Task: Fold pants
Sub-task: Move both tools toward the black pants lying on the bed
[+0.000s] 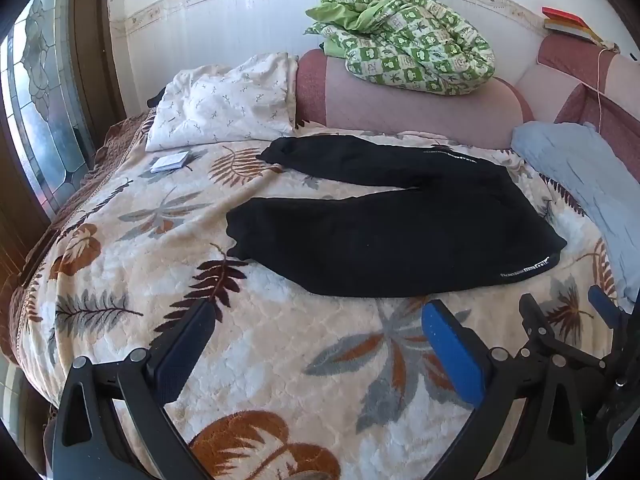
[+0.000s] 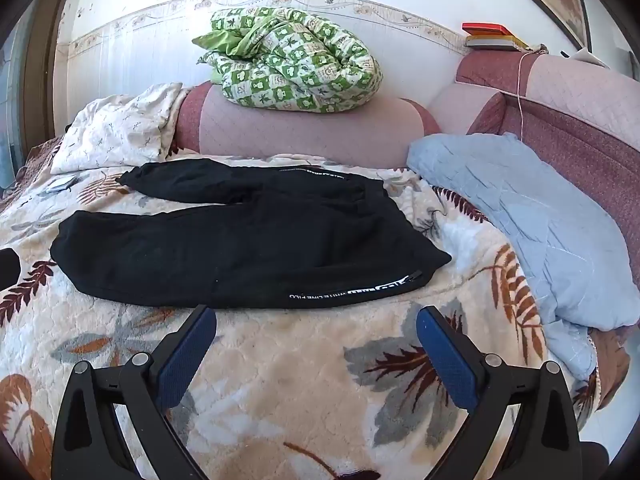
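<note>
Black pants (image 1: 384, 236) lie flat on the leaf-patterned blanket (image 1: 280, 340), waist to the right, both legs spread apart and pointing left. They also show in the right wrist view (image 2: 240, 248), with white lettering near the waist. My left gripper (image 1: 316, 312) is open and empty, held just short of the near leg's edge. My right gripper (image 2: 316, 316) is open and empty, in front of the waist end. The right gripper also shows at the right edge of the left wrist view (image 1: 568, 312).
A white pillow (image 1: 224, 100) and a small booklet (image 1: 170, 161) lie at the far left. A green patterned quilt (image 1: 404, 36) sits on the pink headboard bolster (image 1: 400, 108). A light blue blanket (image 2: 528, 220) lies to the right. A window (image 1: 36, 112) is left.
</note>
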### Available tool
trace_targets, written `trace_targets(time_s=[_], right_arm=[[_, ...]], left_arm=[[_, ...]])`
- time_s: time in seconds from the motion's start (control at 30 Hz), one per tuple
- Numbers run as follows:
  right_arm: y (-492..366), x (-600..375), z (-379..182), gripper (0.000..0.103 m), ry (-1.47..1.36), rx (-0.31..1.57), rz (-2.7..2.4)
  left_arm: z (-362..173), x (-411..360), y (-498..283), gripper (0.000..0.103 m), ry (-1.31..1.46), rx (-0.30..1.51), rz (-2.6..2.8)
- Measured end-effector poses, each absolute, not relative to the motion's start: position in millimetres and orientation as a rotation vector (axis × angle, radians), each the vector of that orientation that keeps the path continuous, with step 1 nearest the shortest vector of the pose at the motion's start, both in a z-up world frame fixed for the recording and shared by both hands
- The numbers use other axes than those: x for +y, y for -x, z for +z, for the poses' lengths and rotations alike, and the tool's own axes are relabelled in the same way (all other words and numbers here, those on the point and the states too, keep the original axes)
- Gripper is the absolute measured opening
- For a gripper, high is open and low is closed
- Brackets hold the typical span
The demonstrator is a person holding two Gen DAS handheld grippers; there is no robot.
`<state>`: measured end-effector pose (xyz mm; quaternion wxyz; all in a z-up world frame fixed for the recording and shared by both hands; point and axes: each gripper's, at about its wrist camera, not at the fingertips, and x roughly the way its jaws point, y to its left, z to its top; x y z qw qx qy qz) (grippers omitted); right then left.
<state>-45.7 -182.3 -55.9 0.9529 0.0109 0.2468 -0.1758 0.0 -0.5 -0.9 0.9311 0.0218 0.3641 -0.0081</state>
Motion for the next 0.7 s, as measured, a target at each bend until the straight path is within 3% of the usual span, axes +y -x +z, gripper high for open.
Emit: trace_targets(time_s=[0.7], right_arm=[[35.6,-198.7,-83.5,0.102,-0.062,0.59,-0.374]], left_arm=[[-37.7,-1.2,-12.6,0.103,-0.018,0.867,-0.046]])
